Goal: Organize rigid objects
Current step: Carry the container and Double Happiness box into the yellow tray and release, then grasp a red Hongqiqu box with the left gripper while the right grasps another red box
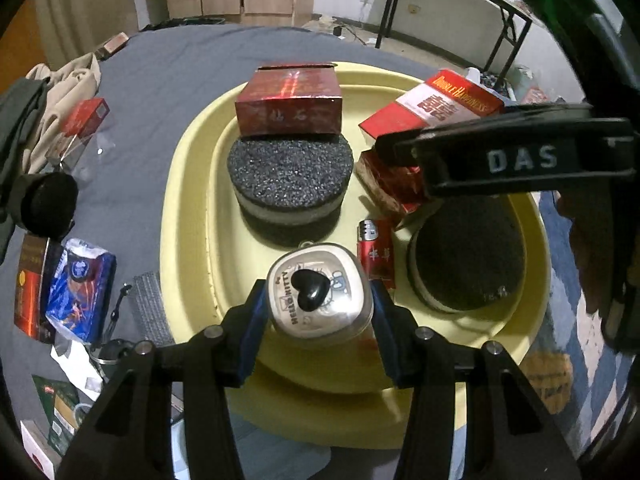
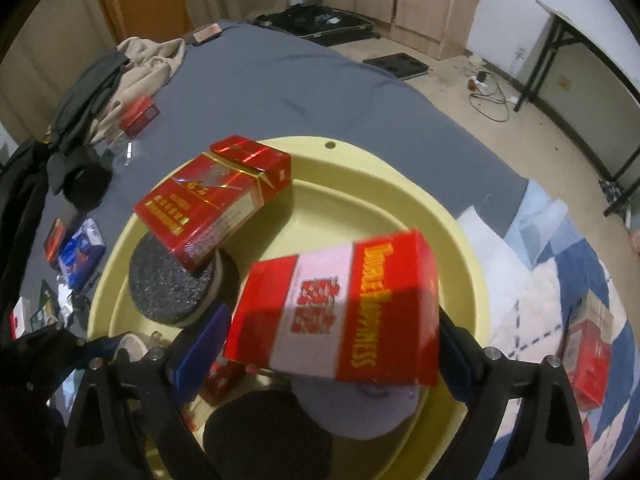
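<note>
**Both grippers carry items over a yellow basin**

A yellow basin [image 1: 188,184] sits on a grey bed [image 1: 168,72] and already holds several sorted things. The left gripper [image 1: 318,314] has its fingers closed on a small white Hello Kitty case [image 1: 320,300] with a black heart on top, held just above the basin's near rim. The right gripper [image 2: 332,352] holds a red and white Double Happiness pack [image 2: 340,312] over the basin's right side. The pack sits tilted between the fingers; the far finger presses its edge, but the near finger seems slightly apart from it, and blur makes the grip hard to judge.

The step in hand looks like placing: both items are over the basin and not yet set down. The next move likely calls for lowering each onto a free patch of basin floor, then opening the fingers without knocking the stacked pack off its puck.

Counted inside the basin:
- Two round black foam pucks [image 1: 290,178], one at centre, one at right.
- One dark red pack [image 1: 290,106] resting on the centre puck.
- One more red pack [image 1: 390,184] under the right gripper.
- One red lighter [image 1: 374,254].

Loose on the bed at left lie a red box [image 1: 90,116], a blue packet [image 1: 80,290] and clothes [image 1: 60,100].
</note>
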`<action>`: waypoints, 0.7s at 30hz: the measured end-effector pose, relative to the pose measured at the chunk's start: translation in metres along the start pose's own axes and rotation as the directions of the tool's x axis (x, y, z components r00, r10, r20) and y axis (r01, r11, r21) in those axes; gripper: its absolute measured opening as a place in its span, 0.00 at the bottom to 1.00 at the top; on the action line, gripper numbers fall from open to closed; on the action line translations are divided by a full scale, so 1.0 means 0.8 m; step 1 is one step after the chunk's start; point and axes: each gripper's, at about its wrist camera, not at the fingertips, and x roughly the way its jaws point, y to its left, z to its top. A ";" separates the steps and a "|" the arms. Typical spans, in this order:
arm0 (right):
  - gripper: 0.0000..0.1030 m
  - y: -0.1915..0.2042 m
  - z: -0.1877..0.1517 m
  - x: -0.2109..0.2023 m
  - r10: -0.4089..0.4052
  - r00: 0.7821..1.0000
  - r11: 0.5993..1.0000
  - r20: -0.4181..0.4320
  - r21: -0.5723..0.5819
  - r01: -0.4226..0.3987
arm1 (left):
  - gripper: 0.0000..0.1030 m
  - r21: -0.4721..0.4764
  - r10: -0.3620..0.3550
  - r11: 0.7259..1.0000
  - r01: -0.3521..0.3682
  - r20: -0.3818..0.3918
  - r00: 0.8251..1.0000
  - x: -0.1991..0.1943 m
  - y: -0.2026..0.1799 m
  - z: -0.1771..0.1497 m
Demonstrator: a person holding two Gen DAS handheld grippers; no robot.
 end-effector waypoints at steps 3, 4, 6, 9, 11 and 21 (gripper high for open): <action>0.97 -0.007 -0.011 -0.020 0.022 0.998 0.998 0.065 0.060 -0.026 | 0.72 -0.005 -0.008 1.000 0.009 0.027 1.000 -0.010 -0.004 -0.002; 0.99 -0.013 -0.015 -0.032 0.036 0.994 0.995 0.100 0.093 -0.045 | 0.86 -0.005 -0.023 1.000 0.023 0.046 0.999 -0.017 -0.006 -0.003; 1.00 -0.029 -0.026 -0.059 0.039 0.986 0.984 0.164 0.163 -0.066 | 0.99 -0.011 0.008 1.000 -0.007 0.084 0.996 -0.031 -0.009 -0.004; 1.00 -0.060 -0.057 -0.104 0.005 0.969 0.964 0.247 0.258 -0.071 | 1.00 -0.025 0.000 1.000 0.003 0.102 0.995 -0.049 -0.017 0.001; 1.00 -0.084 -0.090 -0.137 -0.050 0.956 0.945 0.288 0.323 -0.048 | 1.00 -0.035 -0.002 0.999 0.006 0.113 0.994 -0.060 -0.025 0.006; 1.00 -0.199 -0.295 -0.180 -0.254 0.938 0.757 0.237 0.652 0.040 | 1.00 0.036 -0.110 0.994 0.106 0.146 0.983 -0.074 -0.164 0.085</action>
